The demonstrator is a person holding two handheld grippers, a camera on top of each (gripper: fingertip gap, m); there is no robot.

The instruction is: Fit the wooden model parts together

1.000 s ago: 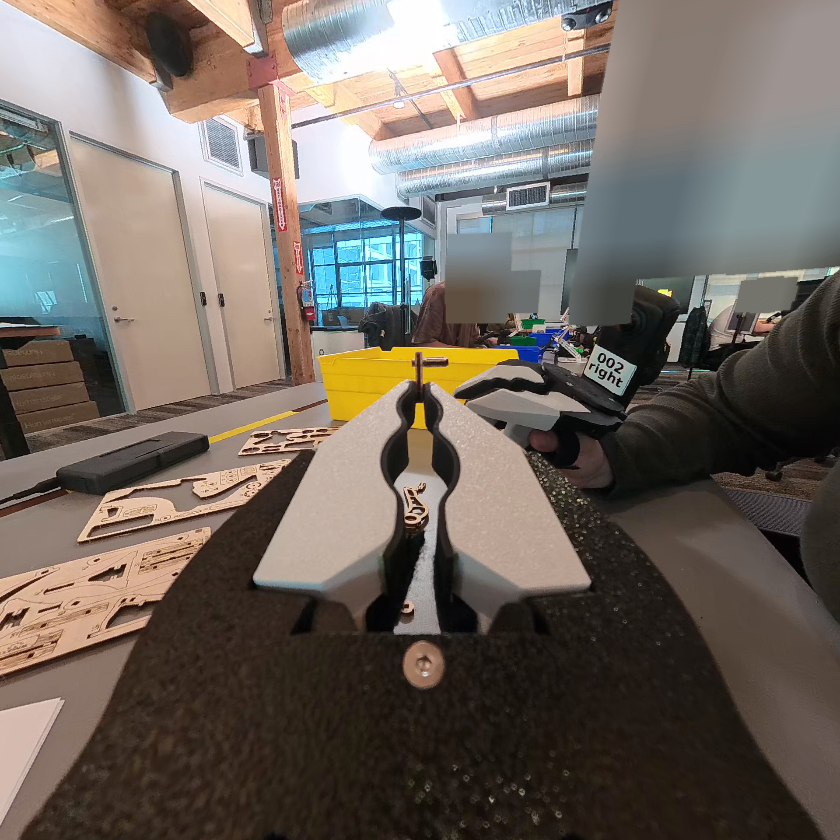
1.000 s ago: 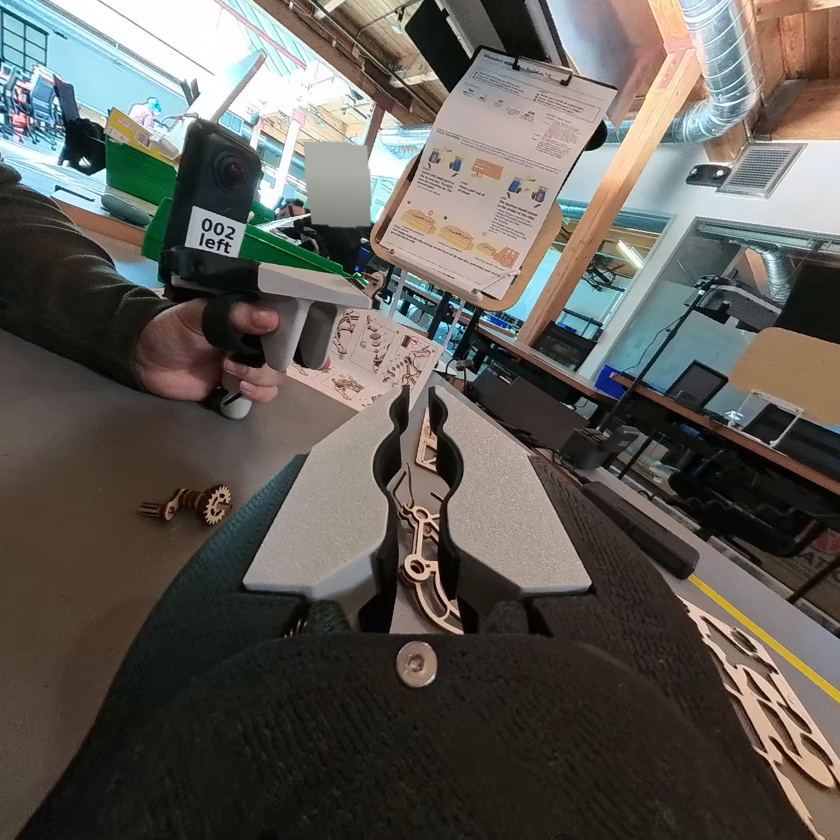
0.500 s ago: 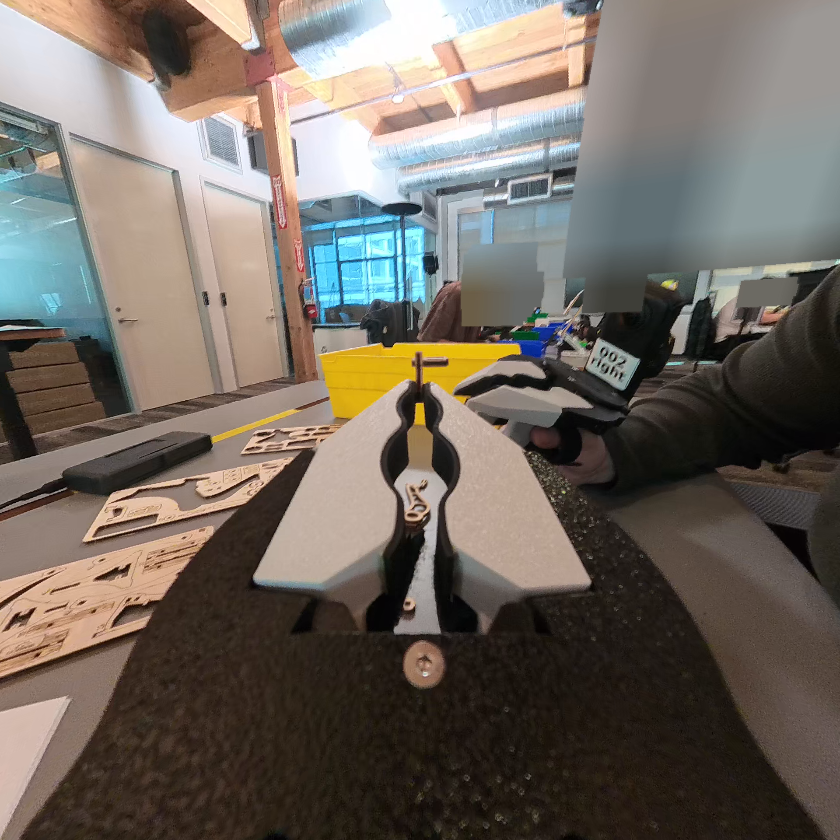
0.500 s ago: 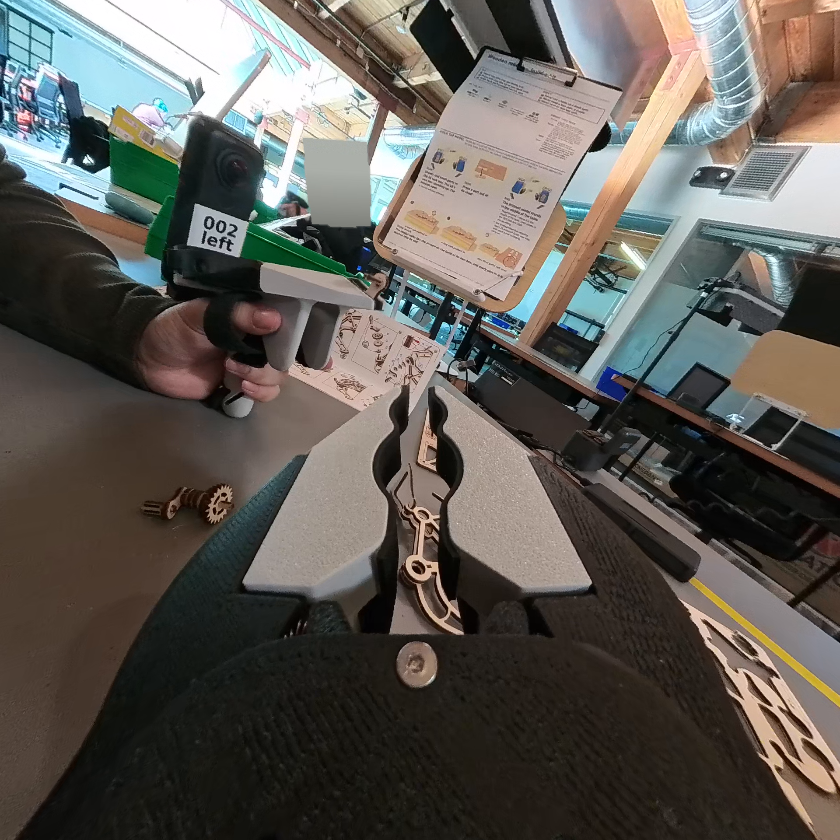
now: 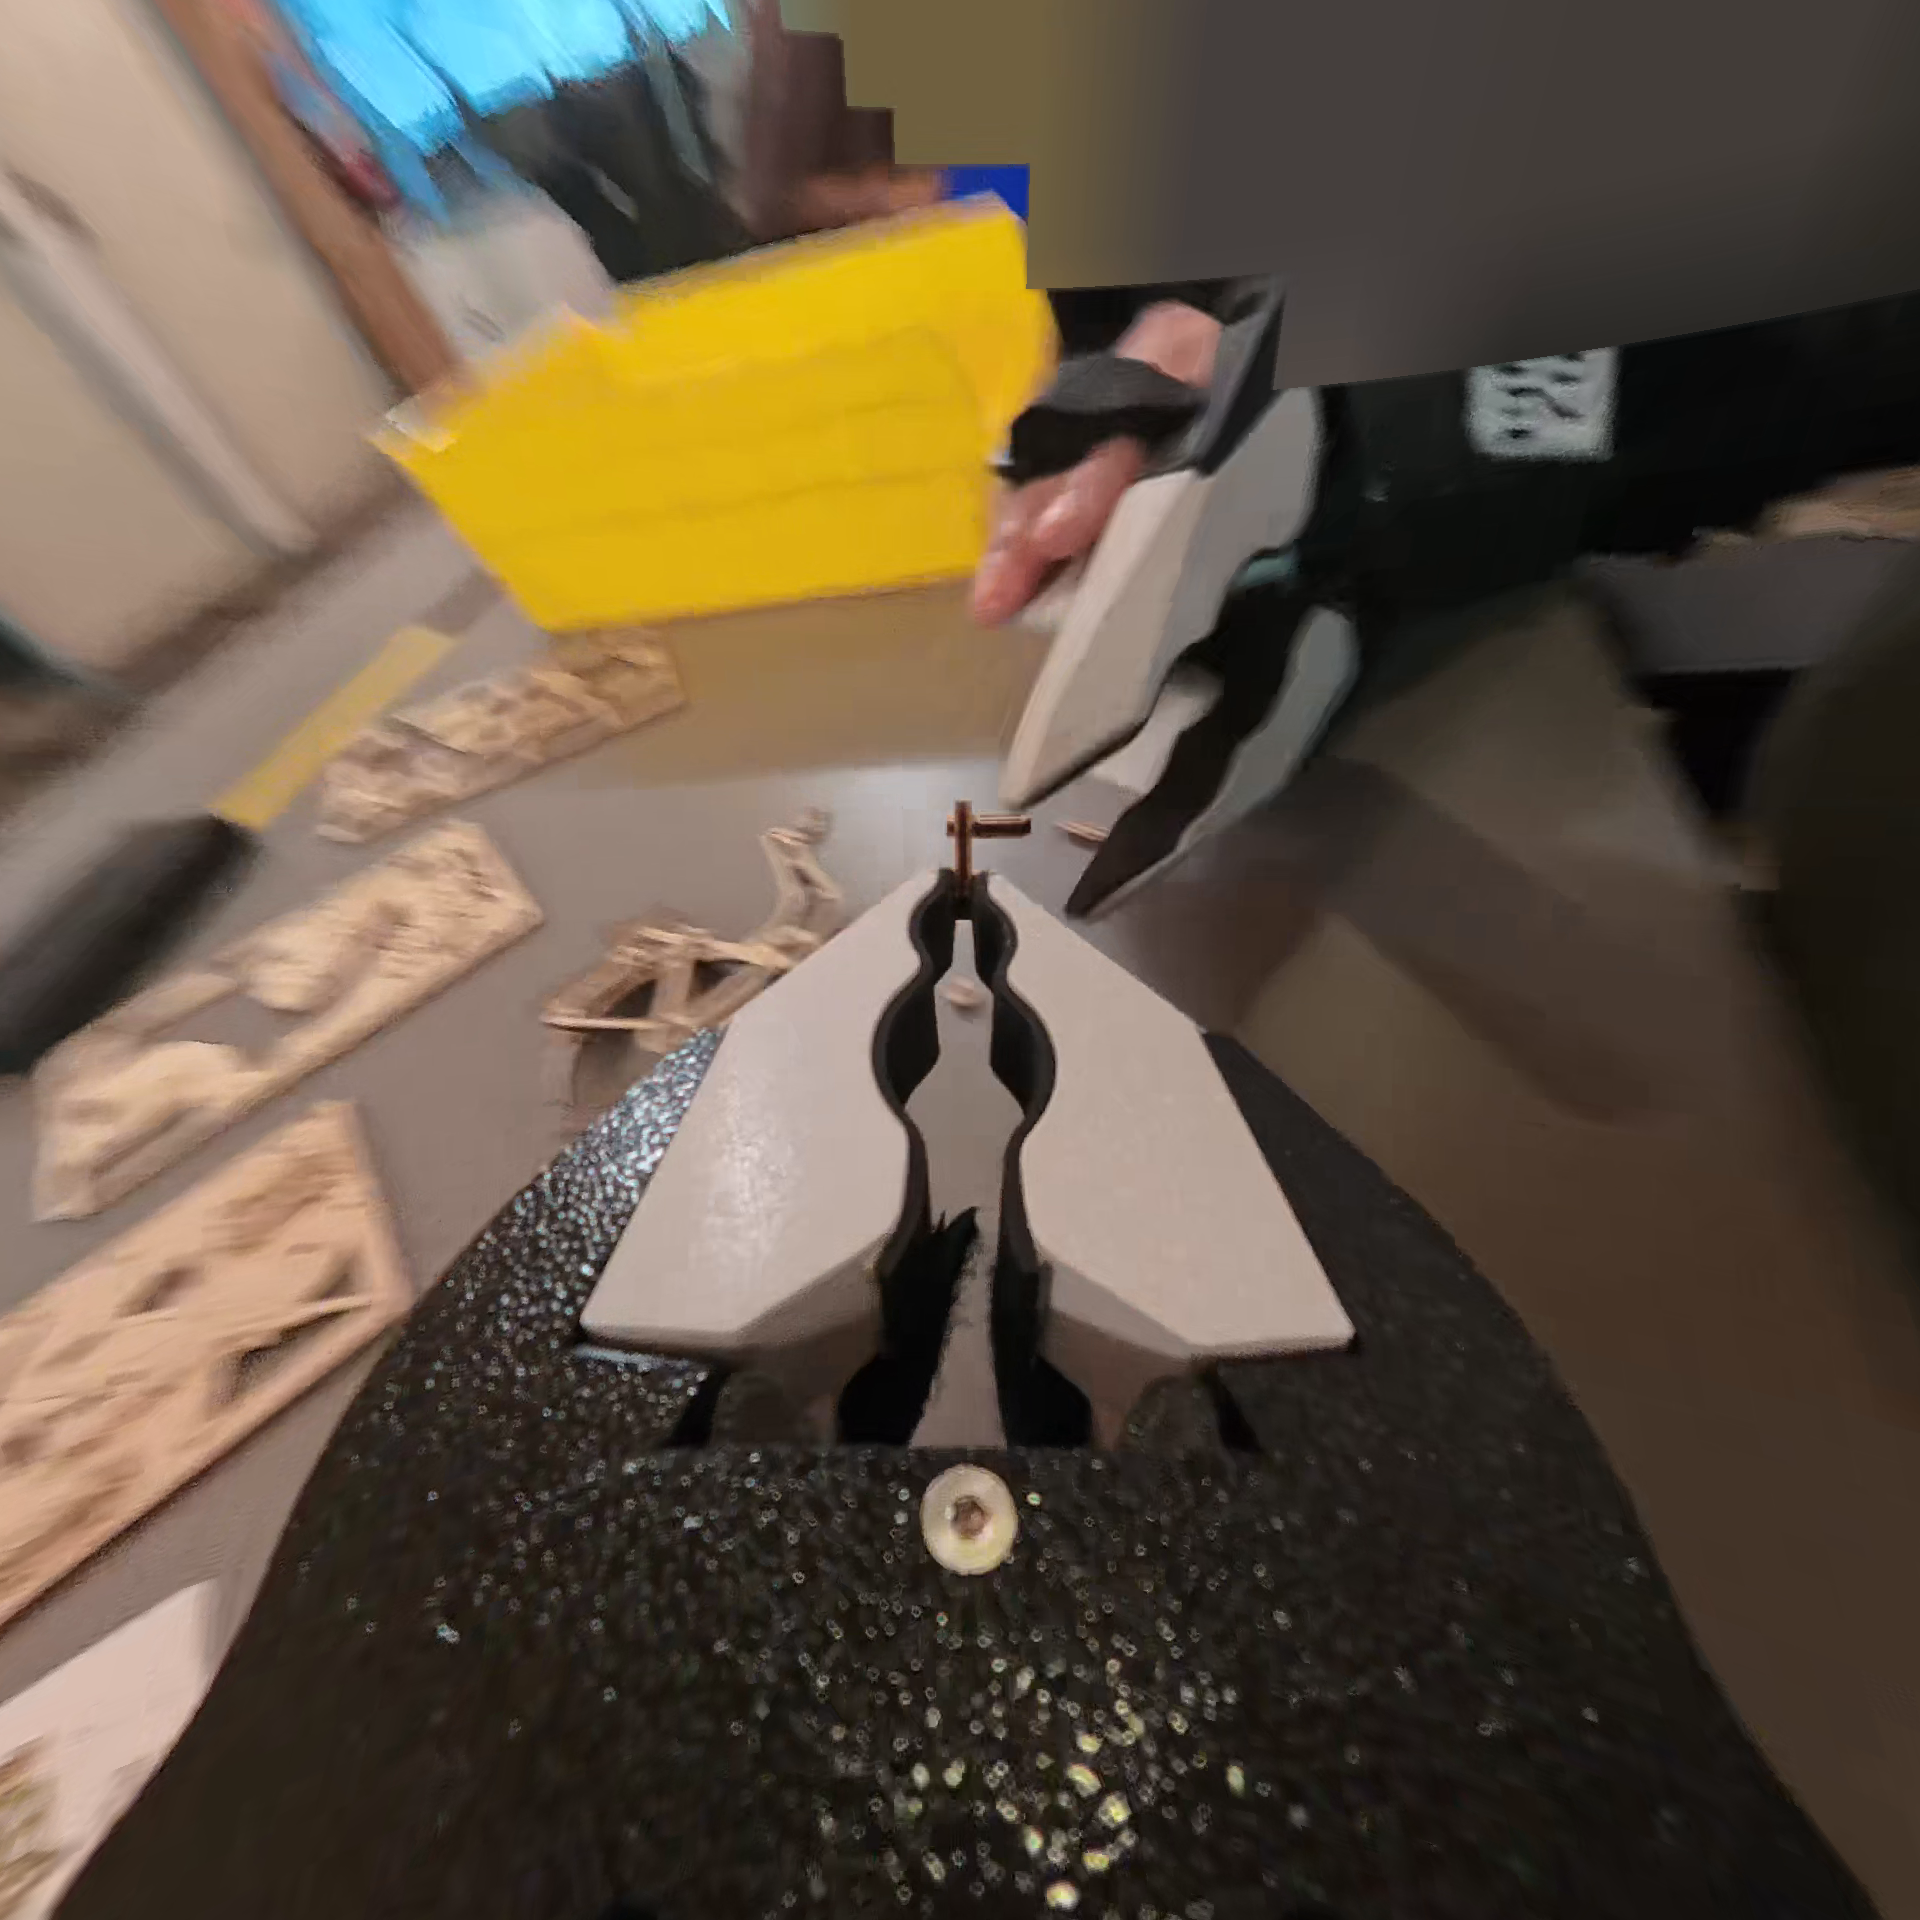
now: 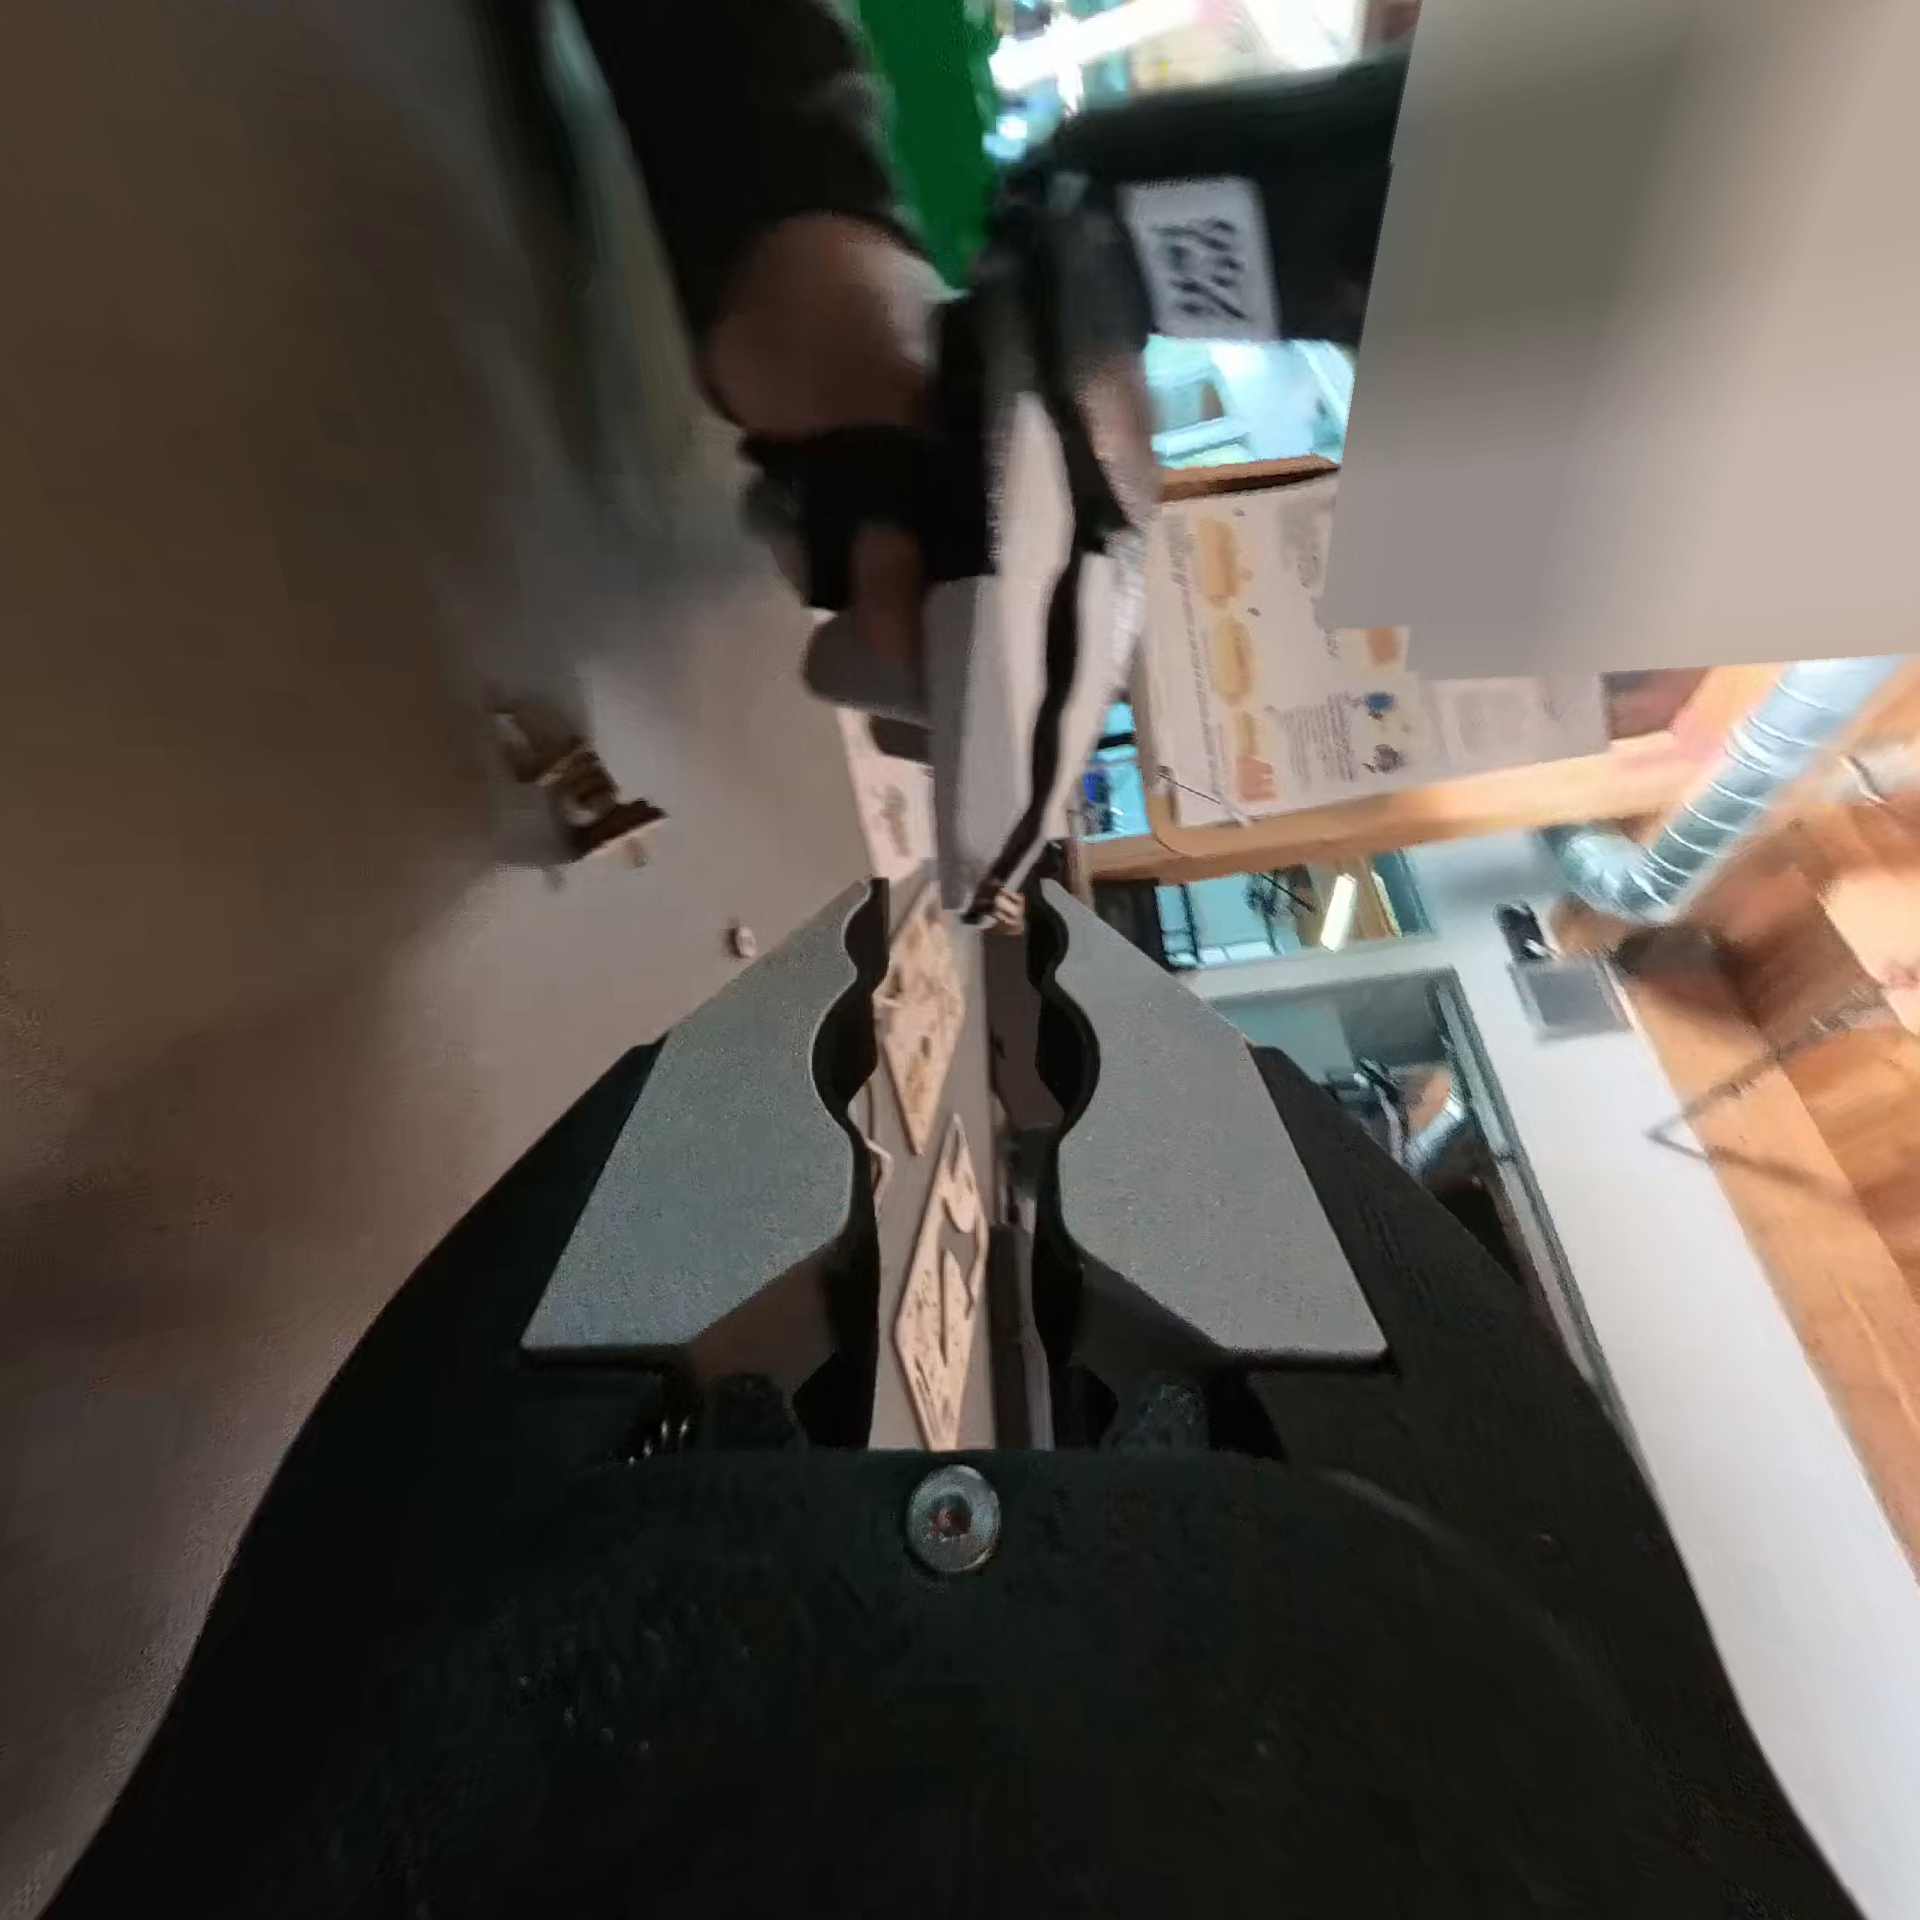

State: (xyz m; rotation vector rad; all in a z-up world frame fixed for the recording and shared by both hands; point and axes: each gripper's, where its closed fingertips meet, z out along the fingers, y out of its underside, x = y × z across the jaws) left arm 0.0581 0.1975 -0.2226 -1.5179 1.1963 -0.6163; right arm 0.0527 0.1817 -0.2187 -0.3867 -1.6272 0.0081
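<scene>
**Near.** My left gripper (image 5: 966, 894) is all but closed, its tips pinching the stem of a small cross-shaped wooden peg (image 5: 977, 831). The peg is the reference for every position given here. Its stem continues the line of my left fingers and its short crossbar points to my right.

**Just beyond the peg.** My right gripper (image 5: 1049, 854) comes in from the right and from above, tips angled down toward the crossbar. Its fingers are parted and I see nothing between them. One tip lies just beside the end of the crossbar; the blur hides whether they touch. In the right wrist view the peg sits at the mouth of that gap, so the right gripper is the hand nearer to taking or seating it. I judge that the next move depends on whether the crossbar lies along the right-hand gap or across it.

**Left of the peg and lower.** A partly built wooden frame (image 5: 696, 977) lies flat on the grey table (image 5: 1351, 1039), well apart from both pairs of tips. A small gear piece (image 6: 582, 790) also lies on the table.

**Farther left.** Laser-cut sheets (image 5: 395, 935) lie in a row.

**Farthest, behind the peg.** A yellow bin (image 5: 748, 447) stands on the table.
</scene>
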